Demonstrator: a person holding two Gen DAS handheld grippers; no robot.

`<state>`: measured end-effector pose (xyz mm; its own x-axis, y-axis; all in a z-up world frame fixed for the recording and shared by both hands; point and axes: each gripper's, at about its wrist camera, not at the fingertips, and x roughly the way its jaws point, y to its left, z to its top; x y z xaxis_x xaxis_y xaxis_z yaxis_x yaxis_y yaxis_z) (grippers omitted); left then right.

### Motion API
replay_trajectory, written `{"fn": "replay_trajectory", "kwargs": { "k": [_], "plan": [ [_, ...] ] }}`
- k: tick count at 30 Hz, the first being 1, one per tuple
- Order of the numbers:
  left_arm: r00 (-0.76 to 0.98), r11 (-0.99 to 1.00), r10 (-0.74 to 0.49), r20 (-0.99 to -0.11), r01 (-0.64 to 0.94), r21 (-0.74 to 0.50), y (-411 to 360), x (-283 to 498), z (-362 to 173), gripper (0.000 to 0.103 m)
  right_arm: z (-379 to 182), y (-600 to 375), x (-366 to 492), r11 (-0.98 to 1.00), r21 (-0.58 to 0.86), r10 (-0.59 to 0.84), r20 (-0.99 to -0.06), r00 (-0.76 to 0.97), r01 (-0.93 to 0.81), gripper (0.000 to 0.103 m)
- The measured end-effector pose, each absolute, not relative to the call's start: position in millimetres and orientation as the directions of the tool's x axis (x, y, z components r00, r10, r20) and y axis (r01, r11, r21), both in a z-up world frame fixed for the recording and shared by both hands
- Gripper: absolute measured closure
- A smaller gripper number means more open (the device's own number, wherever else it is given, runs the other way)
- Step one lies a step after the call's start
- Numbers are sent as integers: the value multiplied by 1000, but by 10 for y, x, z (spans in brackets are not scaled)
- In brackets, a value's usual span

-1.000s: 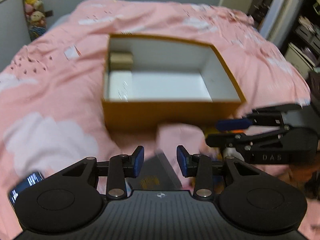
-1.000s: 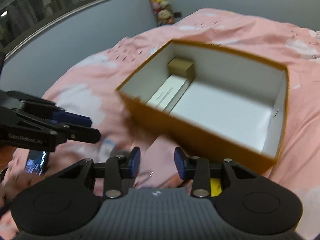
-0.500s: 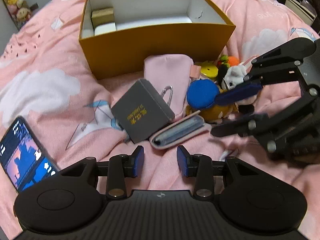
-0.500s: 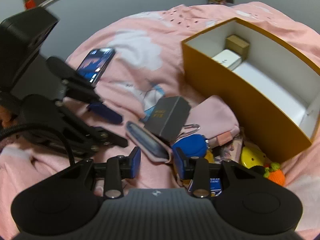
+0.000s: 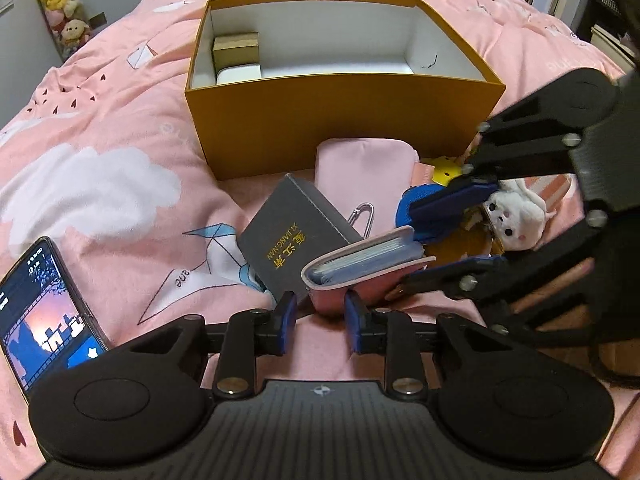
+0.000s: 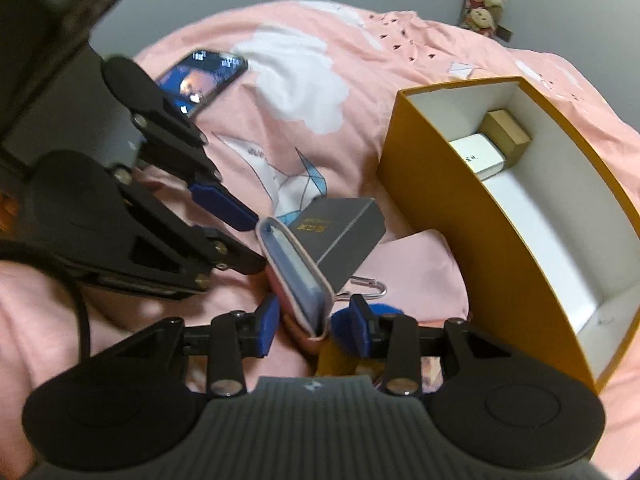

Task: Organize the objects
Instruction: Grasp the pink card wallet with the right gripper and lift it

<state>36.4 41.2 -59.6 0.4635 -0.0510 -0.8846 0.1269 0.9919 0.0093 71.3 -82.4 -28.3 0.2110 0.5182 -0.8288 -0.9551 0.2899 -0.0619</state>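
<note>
Both grippers are down over the pile on the pink bed (image 5: 120, 128), in front of the yellow box (image 5: 340, 128). The left gripper (image 5: 320, 320) has just been narrowing its jaws, and the near end of the pink wallet (image 5: 360, 264) sits between them; whether the pads press it, I cannot tell. The right gripper (image 6: 314, 326) straddles the wallet's other end, jaws narrow but standing clear of it. The wallet leans against the grey box (image 5: 292, 236). Beside them lie a pink pouch (image 5: 364, 164), a blue disc (image 5: 404, 208) and a white plush (image 5: 516, 216). A phone (image 5: 36, 312) lies well off to the left.
</note>
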Motion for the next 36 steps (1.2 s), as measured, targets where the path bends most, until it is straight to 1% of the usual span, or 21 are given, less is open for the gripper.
{"fn": "replay_trajectory", "kwargs": {
  "k": [1,2,4,9,17,24,26,31,36],
  "plan": [
    [463,992,-54,-885,125,5,420,364,-595,71,-308,-791,731,272,-70,513,-833,206,-960,63],
    [462,993,-55,-885,122,2,425,366,-595,71,-327,-761,735,256,-73,512,-836,199,-964,69],
    [460,994,-45,-887,108,6,449,371,-604,71,-354,-715,737,228,-64,519,-837,177,-972,76],
    [470,997,-46,-881,76,-11,521,381,-600,71,-333,-727,736,238,-64,528,-829,184,-969,80],
    [546,999,-33,-837,5,-36,617,363,-448,71,-79,-960,872,372,53,594,-781,194,-927,86],
    [570,997,-69,-819,12,-76,611,385,-396,71,295,-1230,1085,473,218,685,-700,201,-854,87],
    [568,996,-80,-819,17,-86,595,405,-408,71,339,-1269,1191,507,261,693,-690,208,-821,87],
    [570,988,-141,-810,31,-150,554,522,-453,71,249,-1266,1421,582,327,681,-697,226,-745,86],
    [542,981,-179,-821,35,-191,516,645,-583,71,76,-1271,1565,645,376,667,-702,249,-666,84]
  ]
}}
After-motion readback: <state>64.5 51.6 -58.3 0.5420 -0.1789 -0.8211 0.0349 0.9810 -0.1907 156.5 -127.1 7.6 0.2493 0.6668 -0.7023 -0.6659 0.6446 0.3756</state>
